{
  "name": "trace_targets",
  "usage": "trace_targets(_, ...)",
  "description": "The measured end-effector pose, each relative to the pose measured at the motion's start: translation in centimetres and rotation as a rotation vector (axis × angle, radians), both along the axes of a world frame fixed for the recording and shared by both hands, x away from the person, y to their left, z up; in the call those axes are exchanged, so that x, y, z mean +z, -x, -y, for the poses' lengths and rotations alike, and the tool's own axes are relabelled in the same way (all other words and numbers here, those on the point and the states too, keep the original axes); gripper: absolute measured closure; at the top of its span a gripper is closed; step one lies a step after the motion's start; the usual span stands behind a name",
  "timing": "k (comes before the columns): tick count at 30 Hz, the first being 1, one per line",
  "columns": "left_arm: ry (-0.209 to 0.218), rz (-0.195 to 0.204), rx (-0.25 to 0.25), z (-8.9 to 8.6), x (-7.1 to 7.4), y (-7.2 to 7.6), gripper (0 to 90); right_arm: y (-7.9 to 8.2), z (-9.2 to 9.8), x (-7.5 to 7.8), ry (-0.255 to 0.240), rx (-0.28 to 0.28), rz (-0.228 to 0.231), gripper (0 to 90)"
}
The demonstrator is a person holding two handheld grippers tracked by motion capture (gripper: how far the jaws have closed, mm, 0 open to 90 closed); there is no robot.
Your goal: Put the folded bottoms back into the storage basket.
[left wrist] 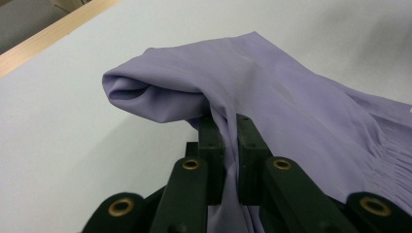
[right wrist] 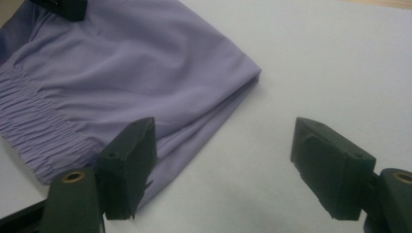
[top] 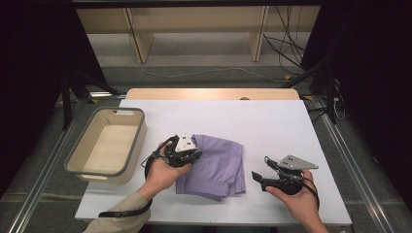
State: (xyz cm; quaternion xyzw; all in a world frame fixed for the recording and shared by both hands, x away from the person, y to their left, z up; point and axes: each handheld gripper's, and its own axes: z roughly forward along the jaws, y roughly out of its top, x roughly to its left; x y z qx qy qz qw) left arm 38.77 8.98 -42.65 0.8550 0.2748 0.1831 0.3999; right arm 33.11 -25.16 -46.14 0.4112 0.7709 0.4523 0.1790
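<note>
In the high view, the left gripper [top: 192, 156] is seen at centre, clenched on the left edge of a folded lilac garment [top: 218, 167] lying on the white surface [top: 272, 126]. The right gripper [top: 257, 177], lower right, is held released beside it. A beige bin [top: 77, 165] sits at left.

In the left gripper view, fabric [left wrist: 272, 92] is pinched between the jaws and lifted.

In the right gripper view, wide-open jaws are seen just beside the garment's [right wrist: 121, 63] gathered waistband.

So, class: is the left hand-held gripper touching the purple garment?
Touching. In the left gripper view, the left hand-held gripper has its jaws shut on a fold of the purple garment, with cloth pinched between the pads and lifted off the table.
</note>
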Motion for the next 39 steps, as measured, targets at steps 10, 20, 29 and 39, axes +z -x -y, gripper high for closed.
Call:
trace_targets(10,-0.011,0.018,-0.024,-0.4,0.9,-0.1,83.4,0.0,0.0,0.0,-0.002,-0.002,0.003,26.0)
trace_targets(20,-0.024,0.045,-0.03,-0.8,1.6,-0.2,83.3,0.0,0.0,0.0,-0.003,-0.001,0.002,26.0)
trace_targets(29,-0.022,0.049,-0.033,-1.3,2.2,-0.4,83.3,0.0,0.0,0.0,-0.003,0.001,0.001,26.0)
trace_targets(39,-0.022,0.069,-0.029,-2.0,3.0,-0.6,83.3,0.0,0.0,0.0,-0.006,-0.002,0.006,26.1)
